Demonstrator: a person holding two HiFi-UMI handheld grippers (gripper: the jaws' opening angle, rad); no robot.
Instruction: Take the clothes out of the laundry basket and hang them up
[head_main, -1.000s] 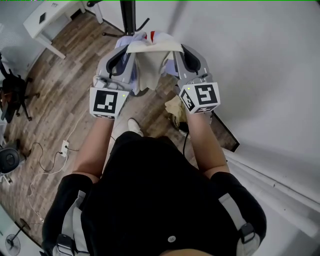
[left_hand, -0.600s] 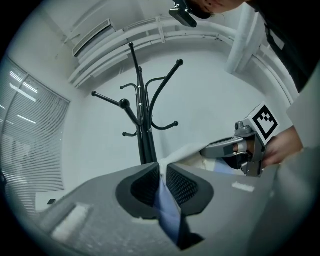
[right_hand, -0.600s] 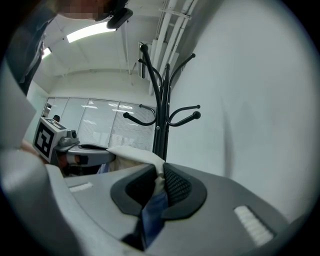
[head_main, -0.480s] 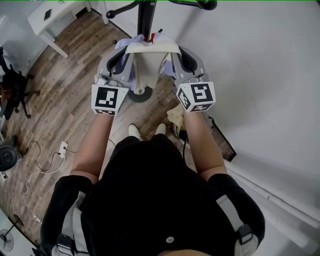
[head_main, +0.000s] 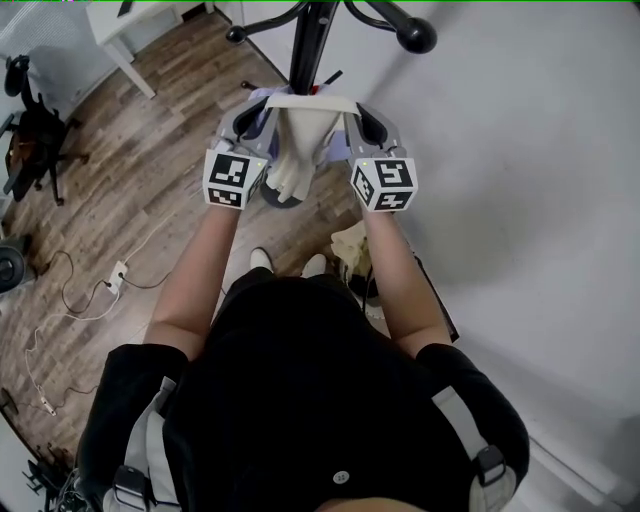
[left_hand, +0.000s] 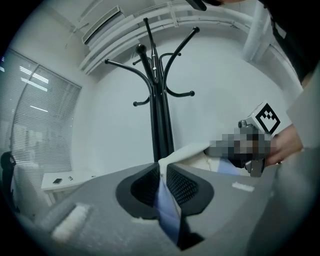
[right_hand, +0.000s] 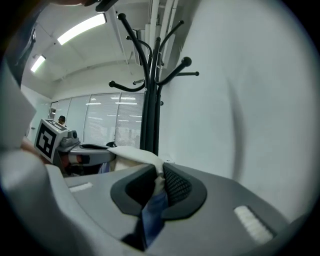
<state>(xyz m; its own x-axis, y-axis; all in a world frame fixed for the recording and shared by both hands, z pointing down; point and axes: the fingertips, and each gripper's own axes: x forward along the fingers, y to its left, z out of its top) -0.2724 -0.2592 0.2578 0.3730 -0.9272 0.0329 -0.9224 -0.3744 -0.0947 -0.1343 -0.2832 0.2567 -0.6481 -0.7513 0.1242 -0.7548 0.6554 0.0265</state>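
Plank floor (head_main: 150, 150), white wall (head_main: 520, 150), coat stand (head_main: 312, 40), left tool (left_hand: 163, 182) and right tool (right_hand: 159, 182) clamping cream garment (head_main: 303, 125)

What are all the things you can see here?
garment: one, cream and blue, stretched between both grippers
coat rack: one, black, straight ahead by the white wall
table: one, white, top left
chair: one, black, far left
power strip: one, white, on the wooden floor, with cable
cloth pile: one, cream, by the person's feet
left gripper: grey, shut on the garment
right gripper: grey, shut on the garment
arms: two, bare
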